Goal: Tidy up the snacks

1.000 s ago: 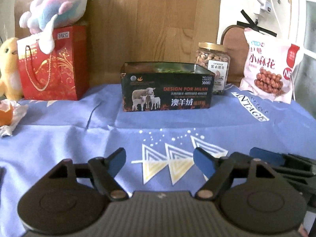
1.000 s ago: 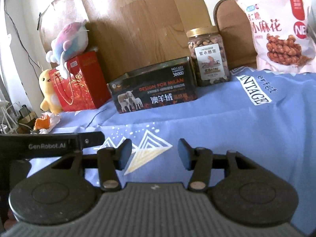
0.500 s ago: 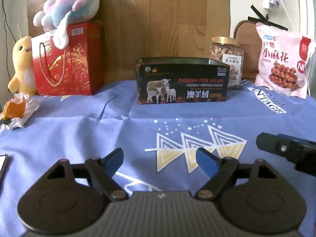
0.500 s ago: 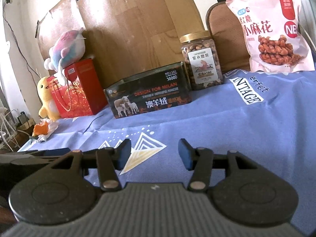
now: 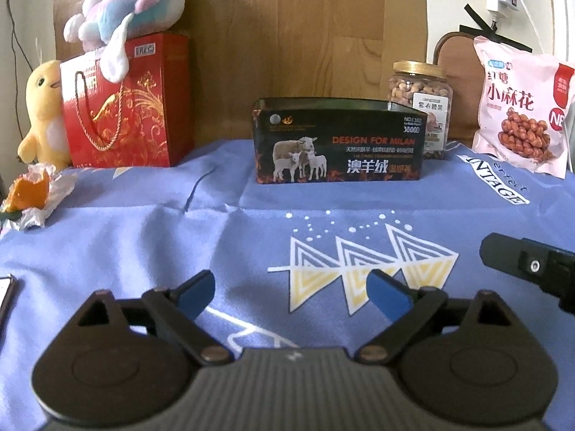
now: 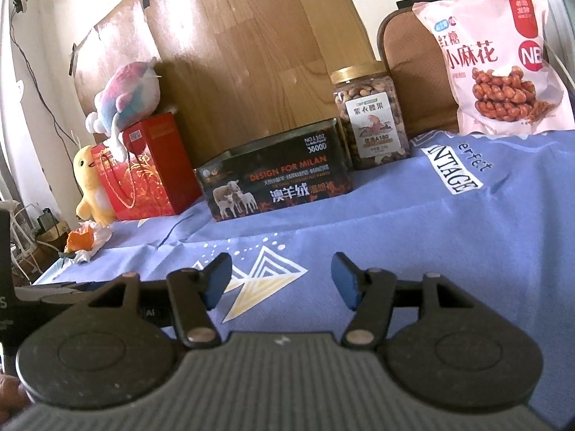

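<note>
Blue-padded left gripper [image 5: 291, 292] agape, empty

The setting is a lived-in room of a home. A table is covered by a blue printed cloth [image 5: 143, 237] and stands against a wood-grain panel [image 5: 305, 28] taped to the wall. Plush toys, a yellow chick [image 5: 43, 111] and a pastel whale [image 5: 129, 10], rest by a red gift bag [image 5: 136, 107]. Packaged snacks line the back edge.

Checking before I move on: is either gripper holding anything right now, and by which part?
Nothing is held. The left gripper and right gripper are both open over the blue cloth, with empty gaps.
</note>
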Demonstrator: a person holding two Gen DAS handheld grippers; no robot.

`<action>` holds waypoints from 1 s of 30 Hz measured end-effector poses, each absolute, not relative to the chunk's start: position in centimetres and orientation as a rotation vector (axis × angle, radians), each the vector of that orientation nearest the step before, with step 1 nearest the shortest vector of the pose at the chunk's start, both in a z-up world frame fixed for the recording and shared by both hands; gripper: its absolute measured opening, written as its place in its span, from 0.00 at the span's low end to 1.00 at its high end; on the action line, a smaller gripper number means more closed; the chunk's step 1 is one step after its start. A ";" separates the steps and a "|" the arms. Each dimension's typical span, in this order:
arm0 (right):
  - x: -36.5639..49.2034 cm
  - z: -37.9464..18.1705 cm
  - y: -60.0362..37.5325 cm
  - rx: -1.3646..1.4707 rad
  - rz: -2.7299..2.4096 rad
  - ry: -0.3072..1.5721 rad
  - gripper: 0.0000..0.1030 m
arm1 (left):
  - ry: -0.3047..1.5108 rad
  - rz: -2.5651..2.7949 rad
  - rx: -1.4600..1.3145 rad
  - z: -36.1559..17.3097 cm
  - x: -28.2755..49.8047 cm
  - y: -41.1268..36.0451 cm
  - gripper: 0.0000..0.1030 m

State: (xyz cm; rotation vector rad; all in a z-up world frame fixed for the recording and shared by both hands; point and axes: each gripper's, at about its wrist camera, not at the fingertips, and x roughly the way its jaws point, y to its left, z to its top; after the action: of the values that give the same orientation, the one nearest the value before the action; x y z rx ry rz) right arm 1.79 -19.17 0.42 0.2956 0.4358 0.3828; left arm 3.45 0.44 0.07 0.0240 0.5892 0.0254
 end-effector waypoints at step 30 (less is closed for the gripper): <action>1.8 0.4 -19.5 0.315 0.363 0.429 0.65 | 0.492 0.096 0.091 0.7 2.0 -0.3 1.00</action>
State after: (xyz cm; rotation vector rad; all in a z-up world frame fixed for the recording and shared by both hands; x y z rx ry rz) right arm 1.81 -19.52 0.44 0.3149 0.4287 0.3635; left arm 1.98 -0.30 0.65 0.0912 0.4920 0.0961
